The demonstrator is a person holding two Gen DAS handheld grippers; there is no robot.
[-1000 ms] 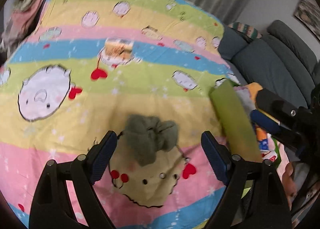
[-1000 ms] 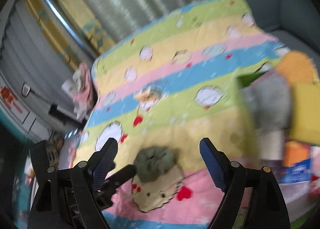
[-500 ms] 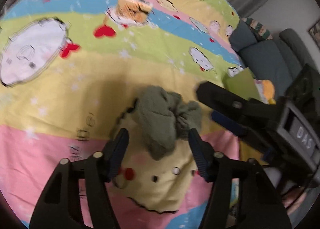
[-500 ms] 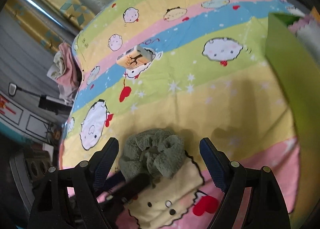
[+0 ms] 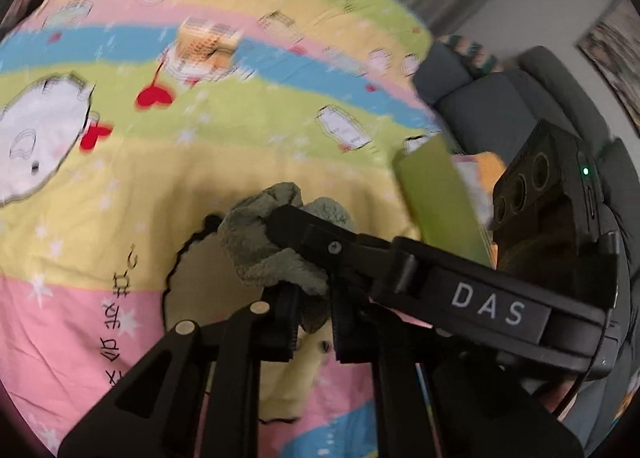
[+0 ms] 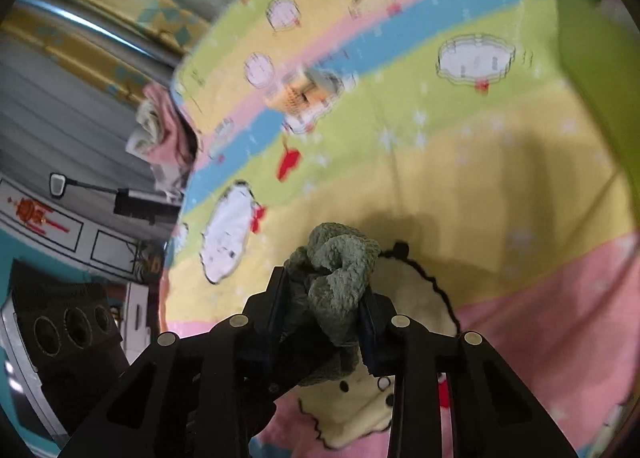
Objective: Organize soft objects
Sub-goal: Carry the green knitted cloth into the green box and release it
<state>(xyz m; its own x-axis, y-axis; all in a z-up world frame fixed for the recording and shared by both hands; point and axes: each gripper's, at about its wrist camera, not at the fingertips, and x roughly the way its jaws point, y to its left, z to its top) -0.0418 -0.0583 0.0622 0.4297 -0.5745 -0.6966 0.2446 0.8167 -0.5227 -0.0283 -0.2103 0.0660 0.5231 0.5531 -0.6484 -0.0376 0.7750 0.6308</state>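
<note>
Both wrist views look steeply down, close on the bedspread.
</note>
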